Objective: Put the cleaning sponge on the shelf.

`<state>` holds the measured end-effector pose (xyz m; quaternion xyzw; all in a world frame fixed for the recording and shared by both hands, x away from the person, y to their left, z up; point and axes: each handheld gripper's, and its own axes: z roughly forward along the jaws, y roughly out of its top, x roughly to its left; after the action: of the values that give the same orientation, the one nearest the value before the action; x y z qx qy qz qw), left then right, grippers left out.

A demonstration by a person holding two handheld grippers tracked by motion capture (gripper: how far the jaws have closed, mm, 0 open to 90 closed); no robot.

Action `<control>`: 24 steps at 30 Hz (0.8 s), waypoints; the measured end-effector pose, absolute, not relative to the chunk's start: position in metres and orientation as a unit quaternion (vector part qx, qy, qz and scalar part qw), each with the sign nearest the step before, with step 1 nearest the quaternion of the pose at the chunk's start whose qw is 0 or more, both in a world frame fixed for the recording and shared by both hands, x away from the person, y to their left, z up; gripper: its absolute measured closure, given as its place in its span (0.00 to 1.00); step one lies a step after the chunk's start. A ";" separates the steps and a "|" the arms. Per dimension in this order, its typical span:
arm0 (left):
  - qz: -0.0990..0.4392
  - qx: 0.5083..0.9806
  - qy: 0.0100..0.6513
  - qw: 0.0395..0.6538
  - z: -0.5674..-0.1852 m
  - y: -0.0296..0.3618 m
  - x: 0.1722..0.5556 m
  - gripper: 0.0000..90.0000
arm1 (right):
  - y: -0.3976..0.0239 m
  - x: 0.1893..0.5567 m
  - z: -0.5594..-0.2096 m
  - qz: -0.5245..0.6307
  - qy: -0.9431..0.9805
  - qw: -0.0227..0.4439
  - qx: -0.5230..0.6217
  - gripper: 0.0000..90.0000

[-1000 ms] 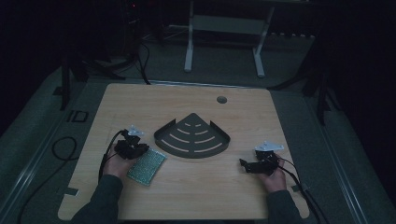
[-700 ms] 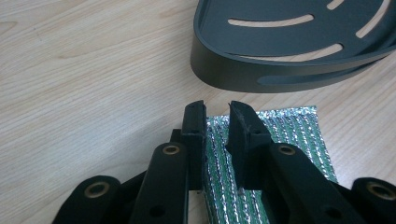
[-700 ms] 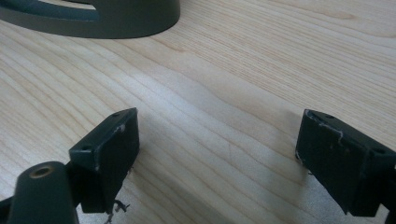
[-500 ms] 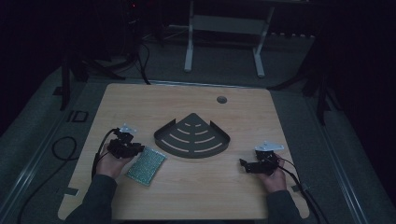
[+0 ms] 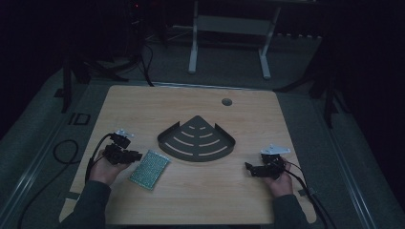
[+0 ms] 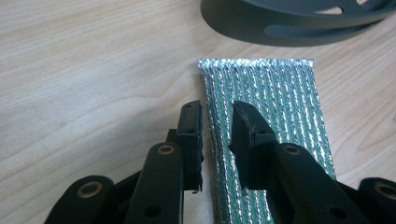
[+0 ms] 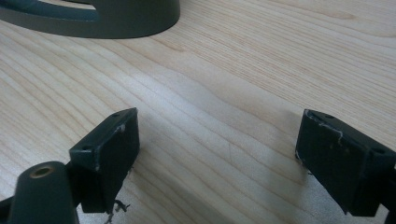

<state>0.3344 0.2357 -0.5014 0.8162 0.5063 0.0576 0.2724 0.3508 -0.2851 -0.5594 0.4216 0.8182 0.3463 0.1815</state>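
Observation:
A green and silver scouring pad (image 5: 150, 170) lies flat on the wooden table (image 5: 143, 109), left of a dark fan-shaped slotted tray (image 5: 197, 141). My left gripper (image 5: 135, 155) sits at the pad's upper left edge. In the left gripper view its jaws stand a narrow gap apart over the left edge of the pad (image 6: 275, 112), with nothing clamped; the left gripper (image 6: 217, 135) is low over the table. My right gripper (image 5: 248, 167) is right of the tray, pointing left. The right gripper (image 7: 217, 158) is wide open over bare wood.
The tray's curved wall (image 6: 289, 28) is just beyond the pad, and its rim (image 7: 116, 21) lies ahead of the right jaws. A round cable hole (image 5: 227, 101) is at the table's back. Cables trail off both hands. Dark floor and a white stand lie behind the table.
My left gripper has drawn back a little to the left, away from the pad, which stays where it lay. The right gripper has not moved.

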 end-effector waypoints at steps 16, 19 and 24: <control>0.000 0.824 0.515 0.237 -0.505 0.230 0.343 0.80 | -0.285 0.351 -0.559 0.346 0.818 0.182 0.422 0.15; -0.007 0.825 0.516 0.231 -0.505 0.229 0.345 0.80 | -0.285 0.351 -0.559 0.346 0.818 0.181 0.422 0.15; -0.019 0.826 0.515 0.227 -0.506 0.227 0.351 0.80 | -0.285 0.351 -0.559 0.346 0.818 0.181 0.422 0.15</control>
<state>0.3505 0.2267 -0.5060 0.8263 0.5153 -0.0185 0.2265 0.3507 -0.2851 -0.5594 0.4215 0.8182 0.3463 0.1813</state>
